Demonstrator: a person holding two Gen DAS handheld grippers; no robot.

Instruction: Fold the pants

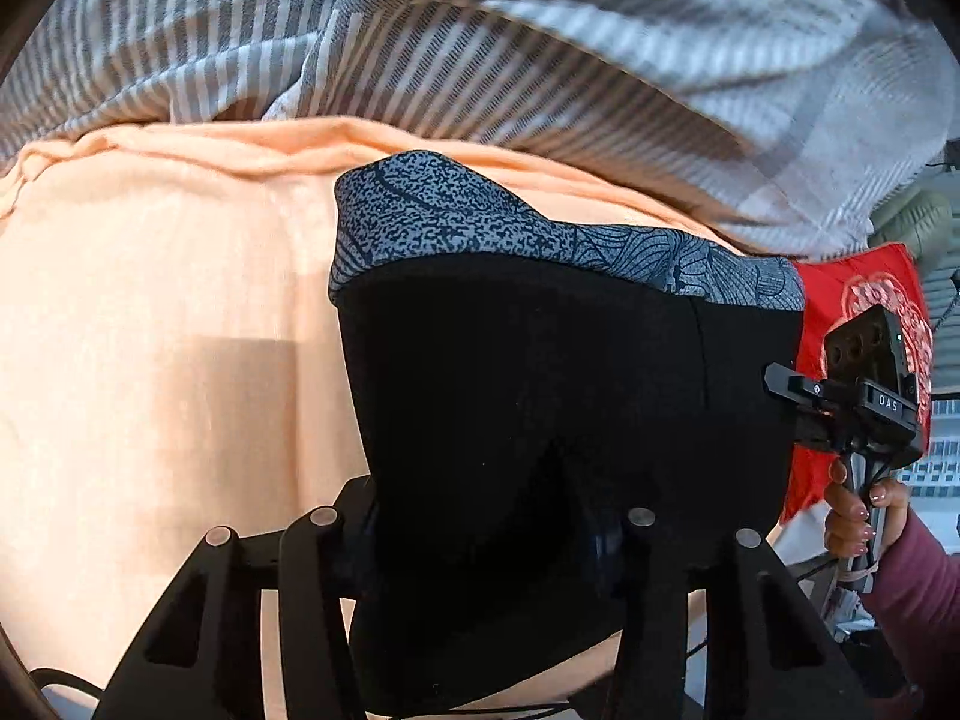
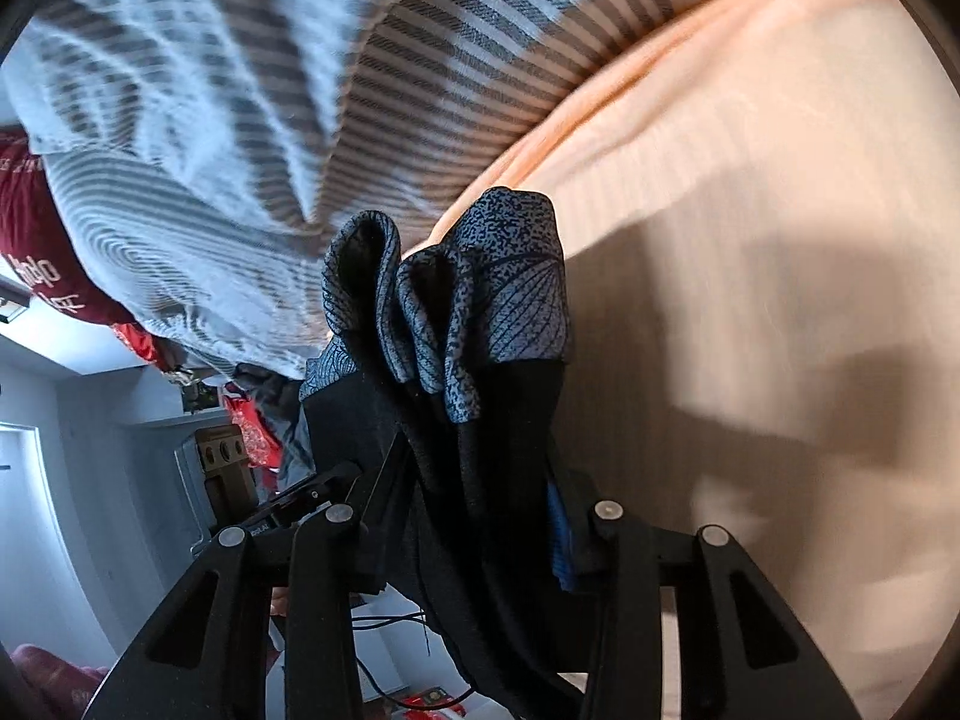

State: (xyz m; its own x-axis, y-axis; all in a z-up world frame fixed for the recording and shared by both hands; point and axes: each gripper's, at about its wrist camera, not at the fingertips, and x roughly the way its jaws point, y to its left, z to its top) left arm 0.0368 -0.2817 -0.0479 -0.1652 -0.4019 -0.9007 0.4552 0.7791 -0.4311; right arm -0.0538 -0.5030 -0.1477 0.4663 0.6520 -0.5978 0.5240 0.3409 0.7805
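Black pants (image 1: 540, 390) with a grey-blue patterned waistband (image 1: 480, 222) hang lifted over a peach sheet (image 1: 150, 330). My left gripper (image 1: 486, 534) is shut on the black fabric below the waistband. At the pants' right edge my right gripper (image 1: 792, 408) pinches the cloth, with a hand (image 1: 858, 510) on its handle. In the right wrist view the pants (image 2: 480, 450) are bunched, the waistband (image 2: 498, 288) folded into loops, and the right gripper (image 2: 474, 516) is shut on the fabric. The left gripper (image 2: 324, 480) shows at the pants' left side.
A grey and white striped blanket (image 1: 540, 30) lies crumpled along the far side of the sheet. A red printed cloth (image 1: 852, 300) sits past the pants on the right. The bed's edge and the room floor (image 2: 90, 510) show at lower left in the right wrist view.
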